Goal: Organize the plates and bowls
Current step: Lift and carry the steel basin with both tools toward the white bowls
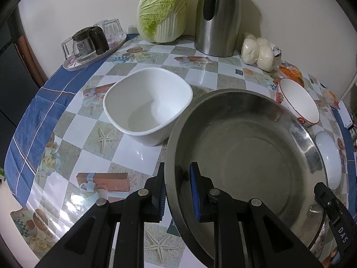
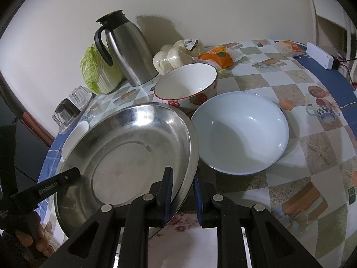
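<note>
Grip: left gripper (image 1: 176,192) is clamped on the near-left rim of the steel basin (image 1: 241,156); right gripper (image 2: 183,197) is clamped on its near-right rim, one pad inside and one outside on each.
Basin: sits toward the near edge of the desk (image 1: 73,134), tilted as the right wrist view shows it; lifted or resting, I cannot tell.
Neighbours: square white bowl (image 1: 147,107) just beyond its left rim, strawberry bowl (image 2: 186,84) behind it, round white bowl (image 2: 241,131) just beside its right rim.
Doing it well: probably raise both sides evenly, keep the basin level, and clear the round white bowl before shifting it sideways.
Backdrop: cabbage (image 1: 162,13) and steel jug (image 1: 218,20) stand at the far edge.
Hidden: basin's underside and near rim are cut off by the grippers; contact with the round bowl is unclear.
</note>
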The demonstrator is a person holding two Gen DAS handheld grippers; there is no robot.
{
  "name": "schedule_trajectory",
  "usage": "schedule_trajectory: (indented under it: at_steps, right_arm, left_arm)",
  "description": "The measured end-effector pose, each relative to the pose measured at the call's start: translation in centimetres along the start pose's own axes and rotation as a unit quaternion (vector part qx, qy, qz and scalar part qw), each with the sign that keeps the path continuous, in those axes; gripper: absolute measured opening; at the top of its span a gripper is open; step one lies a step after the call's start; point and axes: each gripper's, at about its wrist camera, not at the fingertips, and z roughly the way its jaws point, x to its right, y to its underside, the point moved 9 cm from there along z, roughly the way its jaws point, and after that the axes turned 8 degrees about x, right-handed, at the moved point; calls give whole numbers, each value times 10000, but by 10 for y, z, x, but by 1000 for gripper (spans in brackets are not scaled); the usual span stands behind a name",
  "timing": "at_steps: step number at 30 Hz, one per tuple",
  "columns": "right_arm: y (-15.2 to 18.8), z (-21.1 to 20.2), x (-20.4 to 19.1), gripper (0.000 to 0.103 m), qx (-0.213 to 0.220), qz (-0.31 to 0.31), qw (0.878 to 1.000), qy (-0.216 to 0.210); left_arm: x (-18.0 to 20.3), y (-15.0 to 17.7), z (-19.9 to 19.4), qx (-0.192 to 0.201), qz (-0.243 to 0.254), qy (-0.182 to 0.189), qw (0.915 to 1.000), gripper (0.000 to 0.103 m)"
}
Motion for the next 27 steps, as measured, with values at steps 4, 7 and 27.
schedule_trajectory:
  at_steps: [4,7,27]
  right_arm:
    - [1,2,1,19,-50,-16,10000,38]
    - [3,3,2,19,-66,-25,9999,82]
    - [5,3,4,21,-178,-35,9997,150]
  left_arm:
    - [1,7,9,-146,32,-22,9999,21]
    - [2,10,13,-195,64,-22,9998,24]
    - [6,8,8,-169,157,-13,9997,41]
